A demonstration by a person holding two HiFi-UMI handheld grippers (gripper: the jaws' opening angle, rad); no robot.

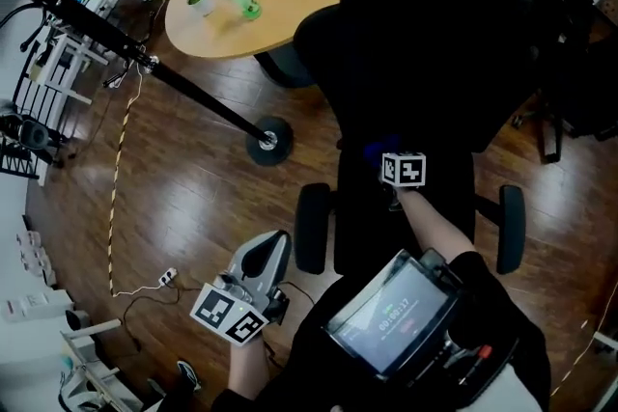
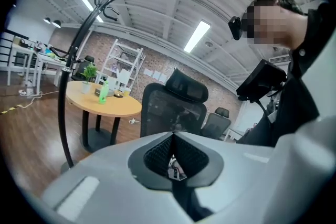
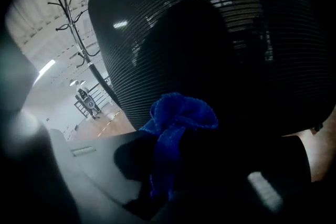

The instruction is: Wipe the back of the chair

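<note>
The right claw is pinching a blue cloth. The bunched end is sticking out from between the jaws toward the chair back, whose black ribbed mesh is filling nearly the whole right gripper view. In the head view the cloth is showing as a small blue patch low on the chair back. It is either touching the mesh or sitting just off it; I cannot tell which.

The left claw is hanging low, off to the left of the chair and well apart from it. Its jaws are pressed together on nothing.

The step in hand is looking like the wiping itself, low down on the chair back. Most of the mesh is lying above the cloth, so the next move is probably calling for pressing the cloth flat against the chair back and sweeping it across and upward. The pinch needs to be firm enough that the ribs are not dragging the cloth out.
</note>
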